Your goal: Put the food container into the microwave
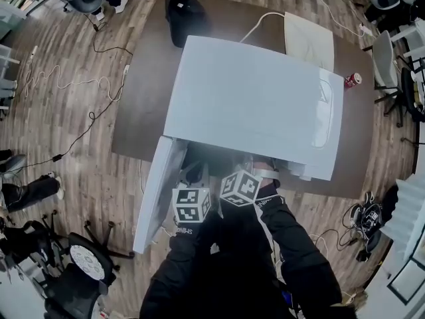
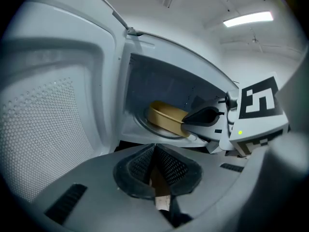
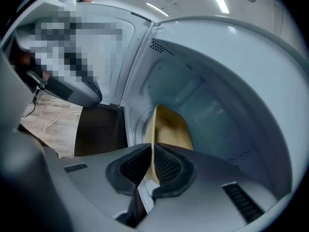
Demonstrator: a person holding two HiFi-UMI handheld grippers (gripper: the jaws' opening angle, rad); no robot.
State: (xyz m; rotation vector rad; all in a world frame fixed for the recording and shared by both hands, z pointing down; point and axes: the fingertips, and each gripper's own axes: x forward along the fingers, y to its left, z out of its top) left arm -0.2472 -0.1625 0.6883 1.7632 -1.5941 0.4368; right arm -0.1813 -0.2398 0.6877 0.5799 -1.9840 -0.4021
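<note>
A white microwave (image 1: 252, 105) stands on a dark table (image 1: 143, 92) with its door (image 1: 156, 198) swung open to the left. Inside the cavity a tan food container (image 2: 166, 116) rests on the turntable (image 2: 143, 128). My right gripper (image 3: 152, 161) reaches into the cavity and is shut on the container's (image 3: 171, 127) near rim. It also shows in the left gripper view as the right gripper (image 2: 186, 121), pinching that rim. My left gripper (image 2: 154, 161) hangs just outside the opening, shut with nothing between its pads. Both marker cubes (image 1: 191, 205) (image 1: 240, 186) sit at the microwave's front.
The open door (image 2: 48, 115) stands close on the left of my left gripper. A red can (image 1: 352, 80), a black bag (image 1: 184, 15) and a white sheet (image 1: 309, 38) lie on the table behind the microwave. Cables and office chairs (image 1: 86, 264) surround the table.
</note>
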